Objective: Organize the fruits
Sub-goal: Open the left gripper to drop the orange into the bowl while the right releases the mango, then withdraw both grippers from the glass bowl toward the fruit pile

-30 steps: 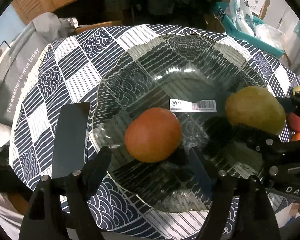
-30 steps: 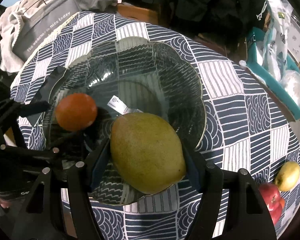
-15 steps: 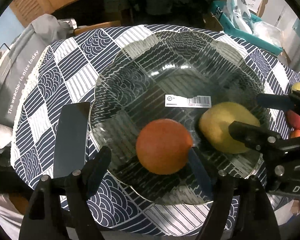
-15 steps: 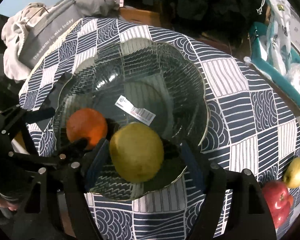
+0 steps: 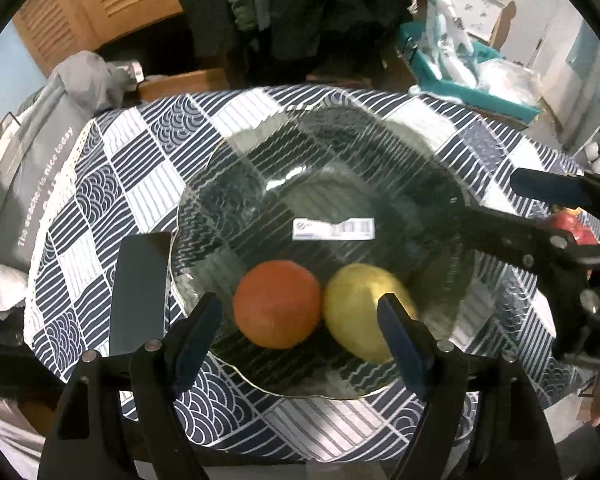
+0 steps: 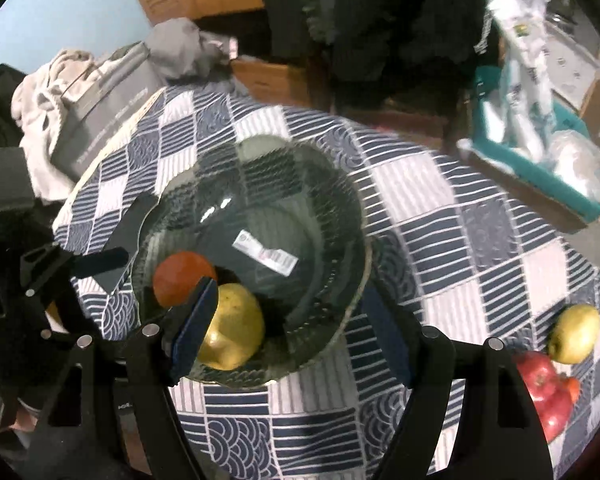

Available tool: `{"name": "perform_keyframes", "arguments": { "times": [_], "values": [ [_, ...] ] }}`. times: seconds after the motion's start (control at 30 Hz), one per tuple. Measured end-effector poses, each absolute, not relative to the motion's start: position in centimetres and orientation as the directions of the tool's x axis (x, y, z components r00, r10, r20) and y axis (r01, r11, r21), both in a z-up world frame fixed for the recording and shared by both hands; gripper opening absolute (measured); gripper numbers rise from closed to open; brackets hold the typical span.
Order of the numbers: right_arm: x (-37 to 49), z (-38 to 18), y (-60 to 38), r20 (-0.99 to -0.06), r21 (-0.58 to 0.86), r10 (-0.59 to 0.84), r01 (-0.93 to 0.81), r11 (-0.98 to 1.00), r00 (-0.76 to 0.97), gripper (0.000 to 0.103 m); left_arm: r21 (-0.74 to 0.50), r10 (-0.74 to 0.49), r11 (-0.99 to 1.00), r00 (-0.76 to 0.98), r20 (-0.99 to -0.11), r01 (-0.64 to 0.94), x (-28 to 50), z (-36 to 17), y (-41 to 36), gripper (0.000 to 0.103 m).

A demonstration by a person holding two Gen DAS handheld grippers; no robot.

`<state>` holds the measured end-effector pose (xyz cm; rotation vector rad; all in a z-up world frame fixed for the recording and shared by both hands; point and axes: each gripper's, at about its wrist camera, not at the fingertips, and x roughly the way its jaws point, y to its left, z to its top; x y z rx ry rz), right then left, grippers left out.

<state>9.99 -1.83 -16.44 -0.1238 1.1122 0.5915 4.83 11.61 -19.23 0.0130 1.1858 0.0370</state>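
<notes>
A clear glass bowl stands on the blue-and-white patterned tablecloth. Inside it an orange and a yellow-green mango lie side by side, touching. My left gripper hangs open above the orange, holding nothing. My right gripper is open too, above the bowl's near rim, with the mango loose below its left finger. A yellow apple and a red apple lie on the cloth at the right.
A flat black slab lies partly under the bowl's left rim. A grey bag with clothes sits at the table's left edge. A teal tray with packets stands beyond the table at the right. A barcode sticker shows through the bowl.
The right gripper let go of the mango, which rolled across the bowl up against the orange. Both grippers rose away from the bowl, which looks smaller now.
</notes>
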Motion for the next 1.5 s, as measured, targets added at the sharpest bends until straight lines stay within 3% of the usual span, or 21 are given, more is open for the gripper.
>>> {"name": "perform_keyframes", "arguments": {
  "times": [0.4, 1.5],
  "values": [
    [8.6, -12.9, -6.8, -0.853, 0.048, 0.261, -0.430, 0.902, 0.452, 0.076, -0.013, -0.018, 1.000, 0.435, -0.900, 0.015, 4.4, -15.8, 9.4, 0.081],
    [4.4, -9.0, -20.8, -0.816, 0.032, 0.154, -0.223, 0.974, 0.557, 0.076, 0.009, -0.101, 0.976, 0.487, -0.868, 0.219, 3.3, -11.6, -1.2, 0.081]
  ]
}}
